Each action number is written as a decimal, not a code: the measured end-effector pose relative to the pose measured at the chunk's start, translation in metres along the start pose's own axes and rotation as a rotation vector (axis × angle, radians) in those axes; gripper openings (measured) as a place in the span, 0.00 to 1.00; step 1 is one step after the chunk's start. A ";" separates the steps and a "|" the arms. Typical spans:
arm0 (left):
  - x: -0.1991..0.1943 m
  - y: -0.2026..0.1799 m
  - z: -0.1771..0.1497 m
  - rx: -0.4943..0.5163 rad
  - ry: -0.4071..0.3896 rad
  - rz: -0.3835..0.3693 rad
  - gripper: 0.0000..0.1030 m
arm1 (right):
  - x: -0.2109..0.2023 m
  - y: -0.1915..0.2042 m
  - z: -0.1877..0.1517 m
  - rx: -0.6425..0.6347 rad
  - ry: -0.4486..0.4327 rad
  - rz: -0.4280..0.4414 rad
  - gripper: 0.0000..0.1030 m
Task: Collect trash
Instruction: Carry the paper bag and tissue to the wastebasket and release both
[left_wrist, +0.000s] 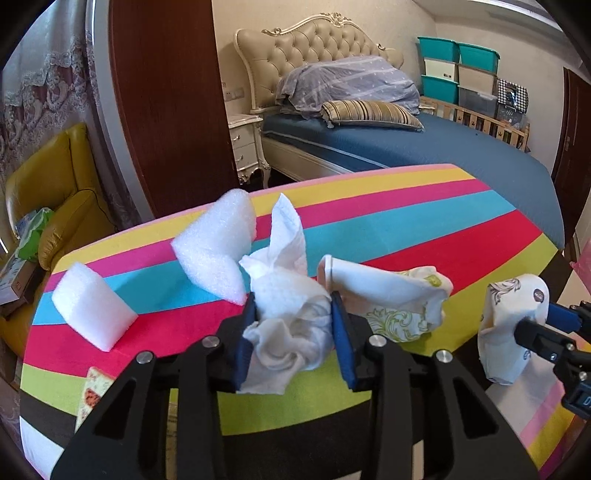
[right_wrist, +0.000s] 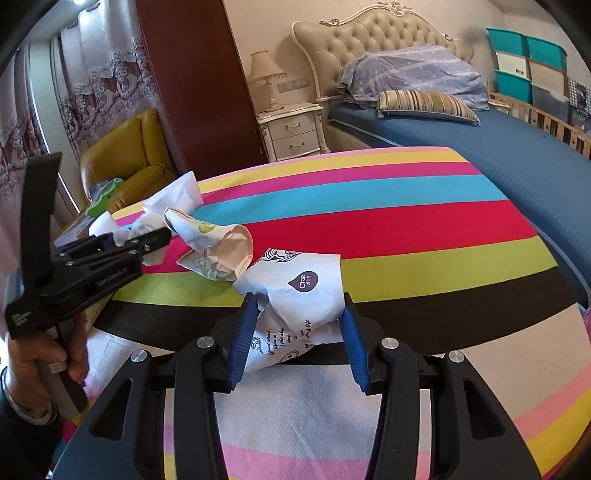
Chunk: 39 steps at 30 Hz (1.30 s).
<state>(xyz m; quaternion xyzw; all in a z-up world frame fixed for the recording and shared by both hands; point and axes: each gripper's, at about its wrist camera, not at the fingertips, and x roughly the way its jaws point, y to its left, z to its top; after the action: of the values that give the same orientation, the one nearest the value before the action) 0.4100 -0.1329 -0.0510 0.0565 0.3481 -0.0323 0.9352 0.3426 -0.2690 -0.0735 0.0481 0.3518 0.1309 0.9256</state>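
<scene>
My left gripper (left_wrist: 294, 332) is shut on a crumpled white tissue (left_wrist: 291, 325), its blue pads pressing both sides of the wad just above the striped cloth (left_wrist: 424, 225). Beside it on the right lies a crushed paper cup with a green pattern (left_wrist: 391, 295). Two white foam blocks (left_wrist: 218, 247) (left_wrist: 92, 310) rest on the cloth at the left. My right gripper (right_wrist: 299, 332) is shut on a crumpled white paper cup with dark print (right_wrist: 299, 295). That cup (left_wrist: 509, 325) and the right gripper (left_wrist: 546, 332) also show at the left view's right edge.
The rainbow-striped cloth covers a rounded table. Behind it stand a bed with a blue sheet (left_wrist: 443, 147), a white nightstand (right_wrist: 291, 133), a dark wooden wardrobe (left_wrist: 170, 103) and a yellow armchair (left_wrist: 55, 184). Teal storage bins (left_wrist: 458, 66) are stacked at the far right. A hand (right_wrist: 37, 362) holds the left gripper.
</scene>
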 end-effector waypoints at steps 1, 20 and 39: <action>-0.003 0.001 -0.002 -0.004 0.000 0.000 0.36 | 0.000 0.001 0.000 -0.004 0.000 -0.005 0.43; -0.108 -0.001 -0.079 -0.050 -0.082 -0.041 0.36 | -0.031 0.043 -0.018 -0.143 -0.052 -0.140 0.43; -0.168 -0.016 -0.103 -0.009 -0.124 -0.066 0.36 | -0.103 0.051 -0.046 -0.185 -0.126 -0.154 0.43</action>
<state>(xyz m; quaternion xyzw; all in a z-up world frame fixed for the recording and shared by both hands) 0.2143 -0.1318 -0.0199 0.0389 0.2912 -0.0651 0.9536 0.2274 -0.2489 -0.0324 -0.0564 0.2823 0.0878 0.9536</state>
